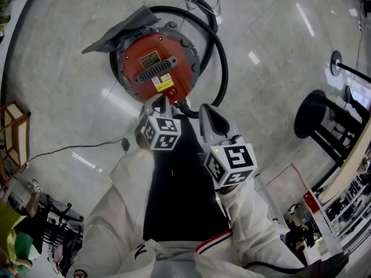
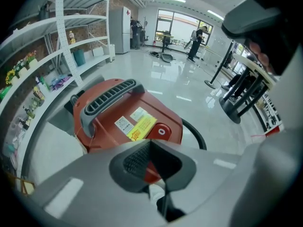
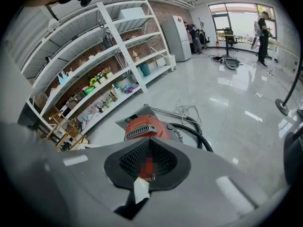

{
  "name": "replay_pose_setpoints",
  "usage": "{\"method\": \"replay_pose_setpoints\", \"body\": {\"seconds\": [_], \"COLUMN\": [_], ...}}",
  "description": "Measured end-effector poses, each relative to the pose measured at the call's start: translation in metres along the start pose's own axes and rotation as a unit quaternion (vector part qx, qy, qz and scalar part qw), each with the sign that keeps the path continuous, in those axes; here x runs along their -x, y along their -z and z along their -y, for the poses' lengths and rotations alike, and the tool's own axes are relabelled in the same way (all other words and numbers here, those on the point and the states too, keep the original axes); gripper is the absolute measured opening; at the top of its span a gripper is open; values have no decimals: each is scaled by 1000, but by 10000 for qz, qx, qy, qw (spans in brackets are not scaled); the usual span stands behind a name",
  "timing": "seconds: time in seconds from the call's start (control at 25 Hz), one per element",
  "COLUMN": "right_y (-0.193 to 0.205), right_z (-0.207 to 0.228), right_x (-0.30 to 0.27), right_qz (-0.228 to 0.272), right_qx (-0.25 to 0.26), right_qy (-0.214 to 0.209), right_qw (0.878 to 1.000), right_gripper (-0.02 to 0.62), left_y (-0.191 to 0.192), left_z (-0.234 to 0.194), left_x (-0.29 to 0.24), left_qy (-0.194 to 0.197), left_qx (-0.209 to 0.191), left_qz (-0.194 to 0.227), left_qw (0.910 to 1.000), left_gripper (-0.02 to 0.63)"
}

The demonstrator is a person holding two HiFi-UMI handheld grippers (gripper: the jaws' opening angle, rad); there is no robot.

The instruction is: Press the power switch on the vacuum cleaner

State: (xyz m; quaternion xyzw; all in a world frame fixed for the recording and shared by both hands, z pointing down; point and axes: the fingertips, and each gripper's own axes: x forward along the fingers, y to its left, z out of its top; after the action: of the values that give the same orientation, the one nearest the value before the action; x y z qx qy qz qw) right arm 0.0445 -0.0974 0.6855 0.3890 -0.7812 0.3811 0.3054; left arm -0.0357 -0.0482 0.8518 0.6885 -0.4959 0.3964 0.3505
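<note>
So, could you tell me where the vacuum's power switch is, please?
In the left gripper view, the power switch sits right of the yellow label, just beyond the jaws.

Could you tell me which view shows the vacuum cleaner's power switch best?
The left gripper view: the round power switch sits close on the vacuum cleaner. The head view shows it only small, beside the left gripper; the right gripper view doesn't show it.

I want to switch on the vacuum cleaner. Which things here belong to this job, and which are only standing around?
Belong to the job:
- vacuum cleaner
- power switch
- left hand-held gripper, jaws shut, empty
- right hand-held gripper, jaws shut, empty

Only standing around:
- black stool
- shelves
- fridge
</note>
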Motion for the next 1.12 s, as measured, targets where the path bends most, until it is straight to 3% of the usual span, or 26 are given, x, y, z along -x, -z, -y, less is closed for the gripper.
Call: {"method": "replay_pose_setpoints", "body": {"seconds": [0.4, 0.6, 1.12], "right_y": [-1, -1, -24], "right_z": [-2, -3, -12], "right_x": [-1, 0, 15], "right_qz": [-8, 7, 252], "right_qx": [31, 64, 242], "right_qy": [2, -7, -69], "right_qw": [10000, 10000, 9994], "right_gripper": [0, 0, 0], "left_y": [0, 1, -15], "left_z": [1, -1, -26], "left_x": [0, -2, 27], "left_qy": [30, 180, -21], "left_qx": [-97, 170, 345], "left_qz": [55, 173, 481], "left_qw": [9999, 9995, 9982], "left_gripper": [2, 0, 0]}}
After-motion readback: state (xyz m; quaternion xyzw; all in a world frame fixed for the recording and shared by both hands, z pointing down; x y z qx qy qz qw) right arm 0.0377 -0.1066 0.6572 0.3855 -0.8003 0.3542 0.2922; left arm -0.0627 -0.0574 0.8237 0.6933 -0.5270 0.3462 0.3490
